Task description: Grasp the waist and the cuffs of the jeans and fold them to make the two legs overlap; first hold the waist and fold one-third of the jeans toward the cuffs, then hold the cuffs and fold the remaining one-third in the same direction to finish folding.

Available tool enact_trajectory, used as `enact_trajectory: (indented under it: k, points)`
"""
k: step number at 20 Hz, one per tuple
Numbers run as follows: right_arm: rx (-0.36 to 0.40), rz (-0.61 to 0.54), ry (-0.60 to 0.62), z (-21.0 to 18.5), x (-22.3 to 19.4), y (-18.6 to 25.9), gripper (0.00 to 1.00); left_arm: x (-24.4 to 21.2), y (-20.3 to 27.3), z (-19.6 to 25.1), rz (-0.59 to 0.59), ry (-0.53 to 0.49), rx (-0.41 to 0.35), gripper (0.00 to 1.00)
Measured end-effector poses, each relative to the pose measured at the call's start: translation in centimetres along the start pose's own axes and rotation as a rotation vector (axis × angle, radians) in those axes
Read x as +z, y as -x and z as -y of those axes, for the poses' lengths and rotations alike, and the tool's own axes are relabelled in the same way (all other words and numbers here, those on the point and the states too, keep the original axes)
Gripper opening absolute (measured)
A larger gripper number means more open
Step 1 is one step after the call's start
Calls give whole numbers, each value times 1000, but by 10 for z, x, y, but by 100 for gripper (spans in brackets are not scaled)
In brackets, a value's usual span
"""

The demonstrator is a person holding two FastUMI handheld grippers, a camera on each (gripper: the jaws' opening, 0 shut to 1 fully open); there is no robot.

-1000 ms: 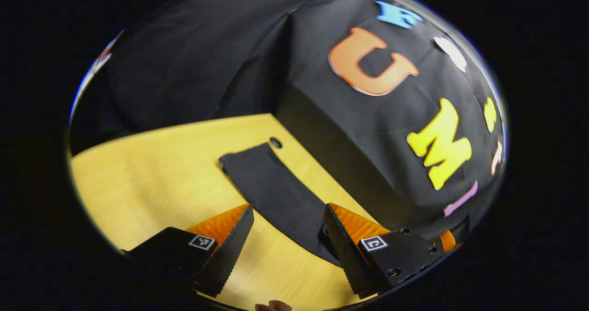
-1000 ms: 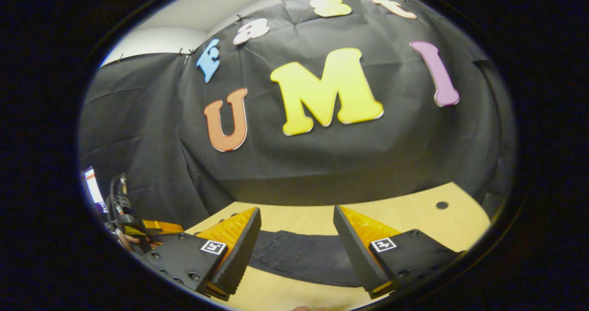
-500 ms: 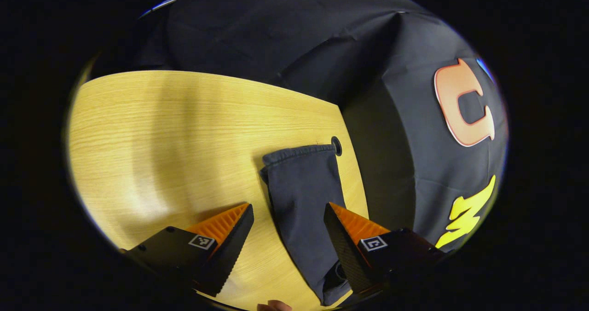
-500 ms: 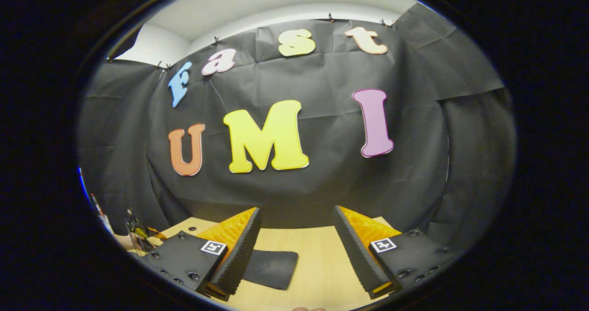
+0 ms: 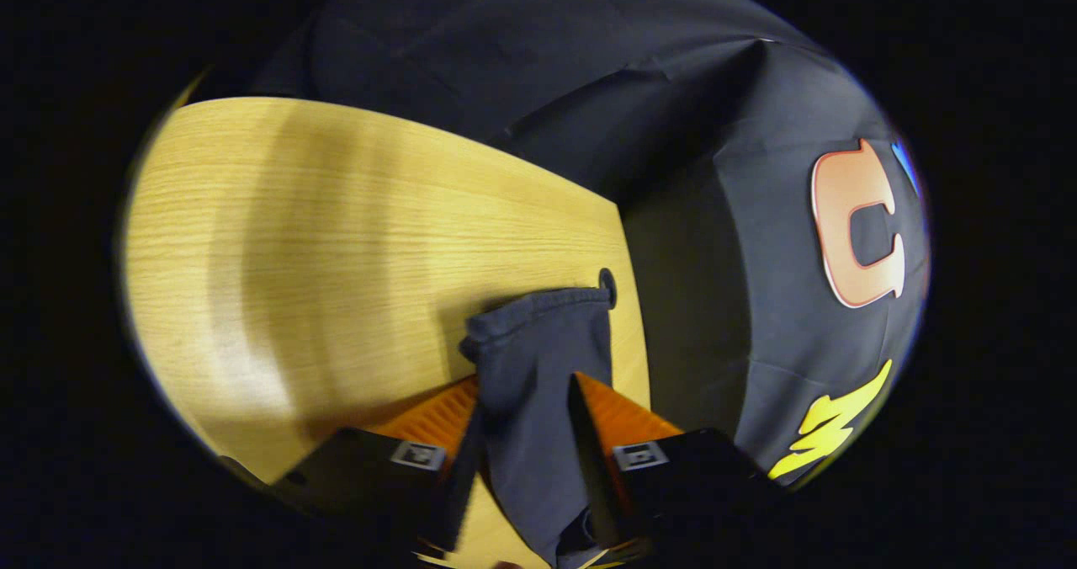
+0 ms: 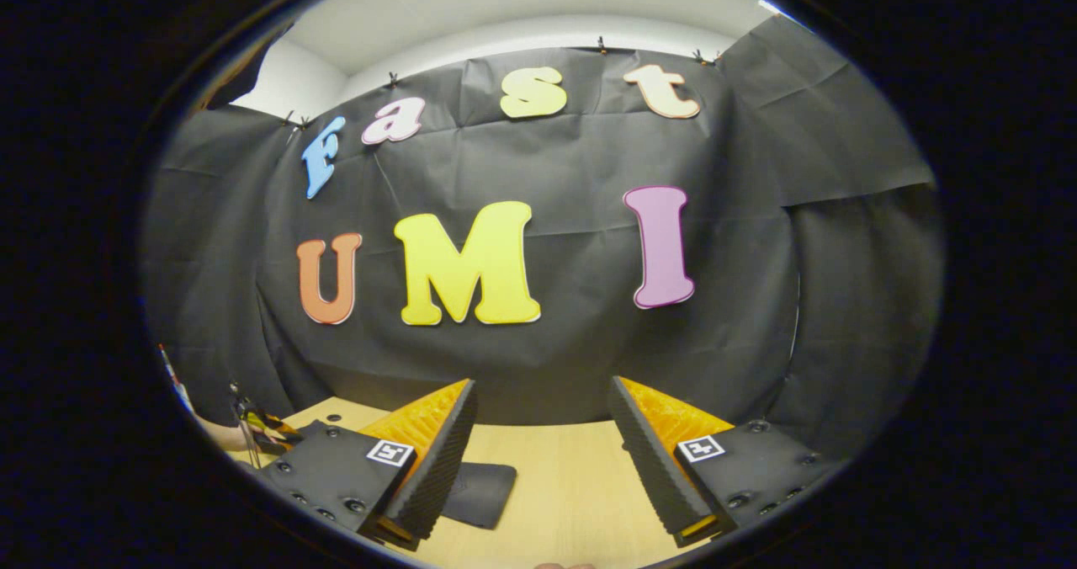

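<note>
In the left gripper view, the left gripper (image 5: 522, 434) is pinching a leg of the dark denim jeans (image 5: 538, 367), both fingers pressing on the cloth. The hemmed cuff (image 5: 538, 306) is lying ahead on the pale wooden table (image 5: 320, 241), beside a small round hole (image 5: 607, 279).

In the right gripper view, the right gripper (image 6: 543, 438) is hovering spread wide, holding nothing. A dark jeans end (image 6: 480, 493) is lying on the table behind its left finger.

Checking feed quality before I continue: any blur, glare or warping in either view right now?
Left gripper view: soft motion blur on the tongs and jeans, broad shadow bands and sheen on the table. Right gripper view: sharp, evenly lit; fisheye bows the booth wall.
</note>
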State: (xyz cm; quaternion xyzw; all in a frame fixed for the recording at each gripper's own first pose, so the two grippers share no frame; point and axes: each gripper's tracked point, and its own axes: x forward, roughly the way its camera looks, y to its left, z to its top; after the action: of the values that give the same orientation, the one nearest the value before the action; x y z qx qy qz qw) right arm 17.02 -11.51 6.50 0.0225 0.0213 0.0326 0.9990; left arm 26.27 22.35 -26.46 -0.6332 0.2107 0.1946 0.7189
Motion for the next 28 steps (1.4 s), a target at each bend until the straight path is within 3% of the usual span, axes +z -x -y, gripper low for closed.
enact_trajectory:
  k: [2, 6, 10, 11, 12, 16, 22, 24, 25, 28]
  points:
    - [-12, 0, 2, 6, 4, 3, 92, 2, -7, 1, 5, 51, -39, 16]
    - [-17, -12, 13, 11, 1, 6, 92, 1, -14, 1, 26, 108, -87, 4]
    - [-20, -19, 7, 13, 1, 8, 92, 2, 0, 25, 49, 128, -175, 3]
    - [-20, -16, 6, 13, 1, 8, 98, 2, 4, 30, 58, 113, -195, 3]
    - [-20, -13, 6, 14, 3, 9, 92, 0, 10, 37, 63, 95, -208, 3]
    - [-18, 3, -1, 13, 9, 12, 92, -7, 41, 80, 104, 30, -290, 3]
    - [-33, 11, -10, 26, 14, 20, 92, -48, 94, 156, 155, -182, -411, 3]
    - [-45, 16, -7, 34, 16, 24, 100, -66, 105, 175, 170, -251, -441, 3]
    - [-52, 14, -5, 38, 15, 27, 92, -78, 113, 184, 175, -284, -459, 3]
    - [-72, 5, 0, 53, 13, 34, 92, -127, 127, 213, 159, -397, -522, 0]
